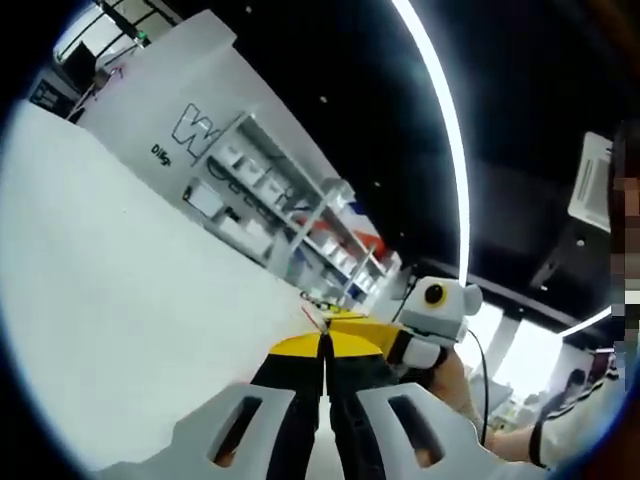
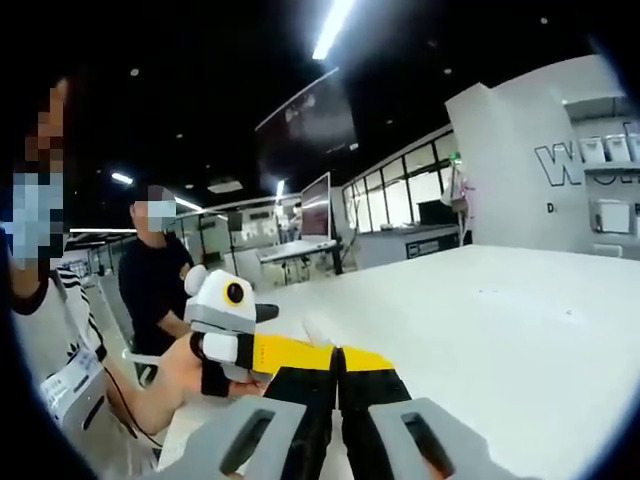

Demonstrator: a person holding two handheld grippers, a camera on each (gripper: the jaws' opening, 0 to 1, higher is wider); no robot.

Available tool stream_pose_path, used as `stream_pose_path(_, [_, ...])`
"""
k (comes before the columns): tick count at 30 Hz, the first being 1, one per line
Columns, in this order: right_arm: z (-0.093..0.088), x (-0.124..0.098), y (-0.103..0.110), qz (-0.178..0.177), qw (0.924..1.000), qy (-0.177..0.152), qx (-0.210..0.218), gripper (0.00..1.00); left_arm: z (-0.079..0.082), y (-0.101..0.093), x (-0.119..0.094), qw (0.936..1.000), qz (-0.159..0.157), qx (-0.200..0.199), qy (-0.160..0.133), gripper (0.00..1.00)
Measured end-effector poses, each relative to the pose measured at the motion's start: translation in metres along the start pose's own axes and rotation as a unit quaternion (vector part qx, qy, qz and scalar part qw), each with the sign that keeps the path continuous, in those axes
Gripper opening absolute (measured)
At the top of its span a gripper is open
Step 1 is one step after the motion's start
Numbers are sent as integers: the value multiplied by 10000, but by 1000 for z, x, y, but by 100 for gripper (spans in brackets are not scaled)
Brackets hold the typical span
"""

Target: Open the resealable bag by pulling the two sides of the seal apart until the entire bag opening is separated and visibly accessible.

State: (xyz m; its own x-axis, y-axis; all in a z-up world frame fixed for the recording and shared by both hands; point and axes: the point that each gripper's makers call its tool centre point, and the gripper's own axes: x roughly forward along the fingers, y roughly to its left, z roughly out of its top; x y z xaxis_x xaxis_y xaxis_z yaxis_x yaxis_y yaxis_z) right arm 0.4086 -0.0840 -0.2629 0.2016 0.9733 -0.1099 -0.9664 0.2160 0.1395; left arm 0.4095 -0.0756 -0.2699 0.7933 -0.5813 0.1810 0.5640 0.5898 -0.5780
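Two grippers meet over the white desk (image 2: pixel 520 320), each with its jaws pressed together on the yellow top edge of a resealable bag (image 1: pixel 335 343) held up between them: left gripper (image 1: pixel 323 400), right gripper (image 2: pixel 336 400). The bag's body is hidden; no gap in the seal shows, so I judge the pulling-apart is barely begun.

both views look along their jaws, close over the shared white table (image 1: pixel 120 290).

White wall (image 1: pixel 150 110) — large "W", small "D", rest unreadable
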Motion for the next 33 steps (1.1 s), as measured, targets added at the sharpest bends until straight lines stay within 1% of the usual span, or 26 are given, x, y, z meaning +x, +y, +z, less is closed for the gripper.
stream_pose_path(6, [-1,0,1,-4,10000,4,-5,0,-1,-1,0,9999,34,129,5,0])
stream_pose_path(12, [-1,0,1,-15,10000,3,-33,0,-1,-1,-1,9999,20,109,21,0])
stream_pose_path(17, [-1,0,0,-10,10000,33,-45,0,-1,-2,-2,9999,29,78,85,0])
stream_pose_path(30, [-3,1,-2,-30,9999,99,-35,0,-4,-3,-2,9995,14,206,257,0])
stream_pose_path(31, [-1,1,-5,-125,9999,54,-32,0,-8,-5,-3,9992,-59,187,352,0])
stream_pose_path(32, [0,-1,-13,-320,9993,34,-184,0,-13,-11,-2,9986,-236,93,464,0])
stream_pose_path(33, [2,-2,-11,-264,9995,25,-151,0,-14,-9,0,9989,-216,44,407,0])
